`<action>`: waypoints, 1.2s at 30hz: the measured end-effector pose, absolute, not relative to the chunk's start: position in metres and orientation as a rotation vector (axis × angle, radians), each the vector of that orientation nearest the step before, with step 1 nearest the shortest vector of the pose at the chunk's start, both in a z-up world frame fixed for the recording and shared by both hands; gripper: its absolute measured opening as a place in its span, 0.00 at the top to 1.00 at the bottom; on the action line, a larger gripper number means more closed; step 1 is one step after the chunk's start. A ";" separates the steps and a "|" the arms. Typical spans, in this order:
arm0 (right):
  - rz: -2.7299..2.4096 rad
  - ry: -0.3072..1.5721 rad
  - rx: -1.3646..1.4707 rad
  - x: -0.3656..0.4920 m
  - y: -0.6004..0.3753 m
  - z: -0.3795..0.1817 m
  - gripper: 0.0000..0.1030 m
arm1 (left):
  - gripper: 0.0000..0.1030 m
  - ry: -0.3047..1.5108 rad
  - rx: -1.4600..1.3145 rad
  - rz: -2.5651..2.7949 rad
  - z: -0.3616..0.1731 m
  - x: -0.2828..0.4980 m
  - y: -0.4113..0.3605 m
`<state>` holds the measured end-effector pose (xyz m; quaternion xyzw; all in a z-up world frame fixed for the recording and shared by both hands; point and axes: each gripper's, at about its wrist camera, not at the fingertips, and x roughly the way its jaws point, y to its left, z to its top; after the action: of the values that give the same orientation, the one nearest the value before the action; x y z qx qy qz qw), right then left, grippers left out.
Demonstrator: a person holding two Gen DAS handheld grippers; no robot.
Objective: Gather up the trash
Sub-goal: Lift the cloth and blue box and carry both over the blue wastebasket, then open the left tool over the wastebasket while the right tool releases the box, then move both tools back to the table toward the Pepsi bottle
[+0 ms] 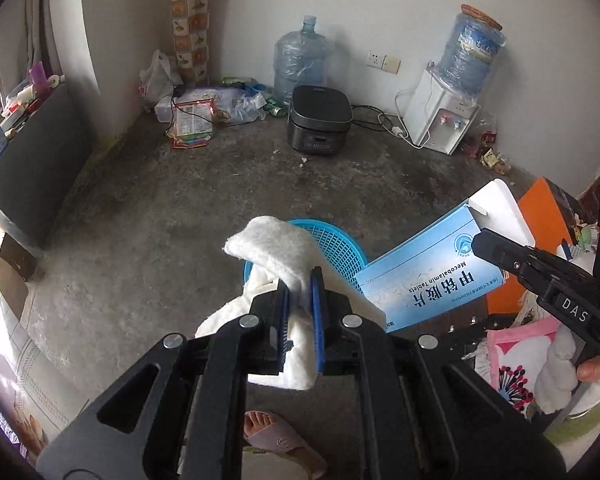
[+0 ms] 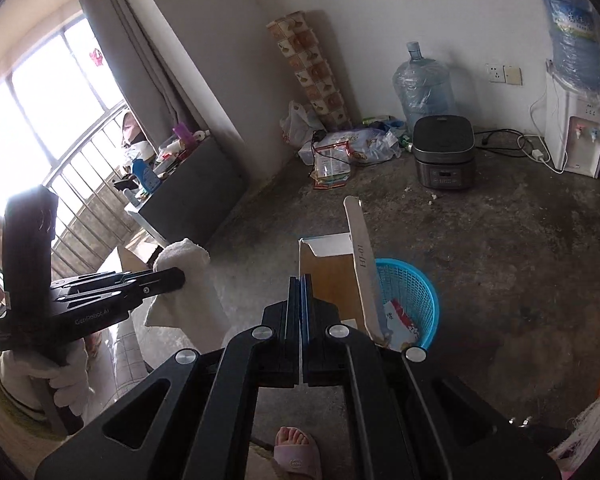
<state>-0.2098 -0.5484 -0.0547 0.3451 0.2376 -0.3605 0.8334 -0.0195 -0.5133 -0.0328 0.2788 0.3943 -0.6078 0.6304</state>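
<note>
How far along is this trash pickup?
Partly done, it seems. The blue basket on the floor already holds some paper scraps. In hand: the left gripper is shut on a white cloth, and the right gripper is shut on a flattened medicine box, both held above the basket, not yet dropped. Still left: bags and wrappers against the far wall.

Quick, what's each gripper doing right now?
Left gripper: closed on the white cloth.
Right gripper: closed on the flattened medicine box.
</note>
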 end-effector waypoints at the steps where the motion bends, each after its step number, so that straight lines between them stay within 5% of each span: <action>1: -0.791 0.527 0.720 -0.207 -0.560 -0.063 0.99 | 0.91 0.925 0.655 -1.381 -0.048 -0.021 -0.527; 5: -0.902 0.618 0.686 -0.190 -0.604 -0.105 0.98 | 0.81 0.973 0.735 -1.281 -0.108 -0.022 -0.578; 7: -0.925 0.667 0.709 -0.179 -0.625 -0.133 0.92 | 0.51 1.000 0.765 -1.246 -0.137 -0.020 -0.596; 9: -0.914 0.697 0.759 -0.169 -0.641 -0.160 0.71 | 0.50 1.014 0.776 -1.195 -0.158 -0.015 -0.605; 13: -0.899 0.649 0.809 -0.168 -0.640 -0.172 0.68 | 0.50 1.057 0.704 -1.194 -0.161 -0.001 -0.604; 26: -0.836 0.501 0.782 -0.186 -0.596 -0.112 0.57 | 0.37 0.860 0.468 -1.288 -0.034 0.006 -0.530; 36: -0.774 0.407 0.622 -0.171 -0.526 -0.041 0.31 | 0.19 0.689 0.308 -1.277 0.068 0.013 -0.409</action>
<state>-0.1714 -0.5263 -0.0406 0.2965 0.1940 -0.3685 0.8594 0.0135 -0.4093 0.0677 0.1404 0.3136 -0.5816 0.7373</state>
